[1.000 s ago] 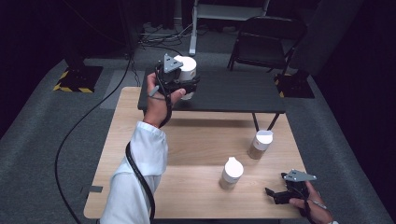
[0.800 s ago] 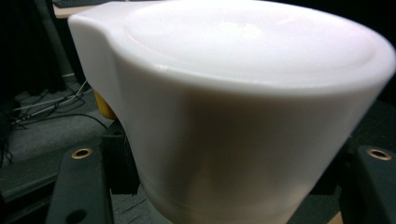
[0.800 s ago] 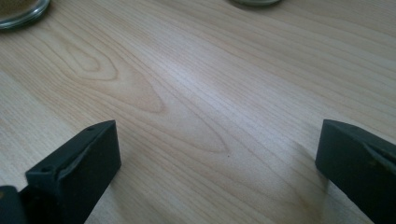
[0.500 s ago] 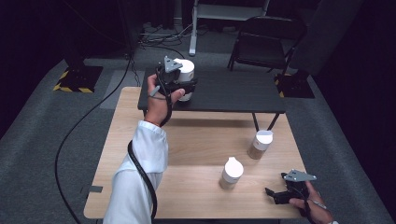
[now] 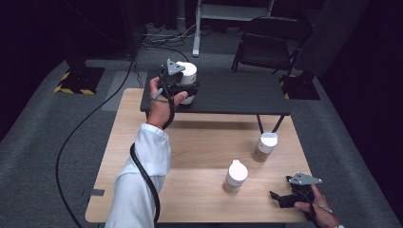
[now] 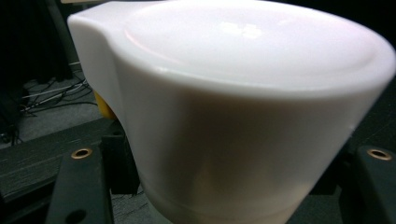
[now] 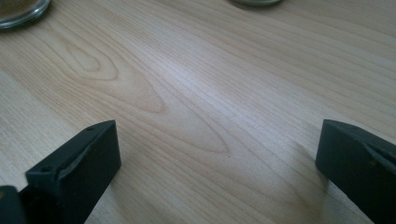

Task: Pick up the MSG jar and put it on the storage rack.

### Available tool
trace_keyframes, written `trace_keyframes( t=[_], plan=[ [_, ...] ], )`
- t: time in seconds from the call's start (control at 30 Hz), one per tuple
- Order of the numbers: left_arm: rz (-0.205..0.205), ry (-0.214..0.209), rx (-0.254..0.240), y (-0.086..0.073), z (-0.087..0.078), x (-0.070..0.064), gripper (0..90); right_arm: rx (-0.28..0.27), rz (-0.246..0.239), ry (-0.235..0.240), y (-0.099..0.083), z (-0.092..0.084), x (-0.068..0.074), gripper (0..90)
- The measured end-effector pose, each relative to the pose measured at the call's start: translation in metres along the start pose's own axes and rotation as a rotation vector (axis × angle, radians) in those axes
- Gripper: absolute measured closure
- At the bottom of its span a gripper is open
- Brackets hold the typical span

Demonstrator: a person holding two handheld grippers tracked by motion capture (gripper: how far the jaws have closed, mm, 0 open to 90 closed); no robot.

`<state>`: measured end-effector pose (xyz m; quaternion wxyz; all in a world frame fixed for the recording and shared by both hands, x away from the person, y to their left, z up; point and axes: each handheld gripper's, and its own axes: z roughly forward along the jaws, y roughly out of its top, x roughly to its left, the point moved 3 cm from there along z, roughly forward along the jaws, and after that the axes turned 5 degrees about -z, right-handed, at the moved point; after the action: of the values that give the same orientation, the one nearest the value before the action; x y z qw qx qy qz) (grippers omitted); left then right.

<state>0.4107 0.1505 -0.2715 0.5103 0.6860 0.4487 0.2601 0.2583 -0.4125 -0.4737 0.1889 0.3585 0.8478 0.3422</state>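
Observation:
A jar with a white lid (image 5: 189,72) stands at the left end of the low black table (image 5: 237,92). My left gripper (image 5: 189,91) is shut on it, one jaw on each side. In the left gripper view the white lid (image 6: 243,107) looms very close between the two black jaws of the left gripper (image 6: 229,191). My right gripper (image 5: 279,197) rests low over the wooden table (image 5: 199,142) at its front right corner. In its own view the right gripper (image 7: 217,158) is open, with bare wood between the jaws.
Two more white-lidded jars stand on the wooden table, one (image 5: 264,146) right of centre and one (image 5: 235,175) nearer the front. Their bases (image 7: 18,11) (image 7: 257,2) edge the top of the right gripper view. A dark chair (image 5: 271,42) stands behind the black table.

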Motion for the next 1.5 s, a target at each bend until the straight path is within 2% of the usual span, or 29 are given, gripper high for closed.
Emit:
trace_keyframes(
  t=[0.13,0.33,0.5,0.77,0.93,1.03,1.13,1.2,1.4,1.5],
  plan=[
    [-0.005,-0.002,-0.008,-0.002,0.001,0.001,29.9,0.000,0.000,0.000,0.000,0.000,0.000,0.0],
    [0.007,0.001,-0.013,-0.004,0.001,0.000,29.8,-0.001,-0.001,0.001,0.000,0.000,0.000,0.0],
    [-0.007,-0.006,-0.036,-0.009,0.001,0.002,29.6,0.000,-0.001,0.001,0.000,0.000,0.000,0.0],
    [-0.007,-0.004,-0.036,-0.011,0.002,0.002,28.3,0.000,0.000,0.001,0.000,0.000,0.000,0.0],
    [-0.022,0.010,-0.030,-0.012,0.003,0.003,21.9,-0.001,0.000,0.001,0.000,0.000,0.000,0.0],
    [-0.002,0.028,-0.013,-0.012,0.005,0.001,18.9,0.000,0.001,0.001,-0.001,-0.001,0.000,0.0],
    [-0.017,0.031,-0.021,-0.017,0.005,0.002,16.7,-0.001,0.000,0.001,-0.001,-0.001,0.000,0.0],
    [-0.019,0.048,-0.018,-0.019,0.006,0.001,10.5,0.000,0.000,0.001,-0.001,-0.001,0.000,0.0],
    [-0.027,0.048,-0.015,-0.023,0.007,0.004,2.9,0.000,0.000,0.000,-0.001,-0.001,0.000,0.0],
    [-0.033,0.050,-0.015,-0.024,0.009,0.005,1.9,0.000,0.000,0.000,-0.001,-0.001,0.001,0.0]
  ],
)
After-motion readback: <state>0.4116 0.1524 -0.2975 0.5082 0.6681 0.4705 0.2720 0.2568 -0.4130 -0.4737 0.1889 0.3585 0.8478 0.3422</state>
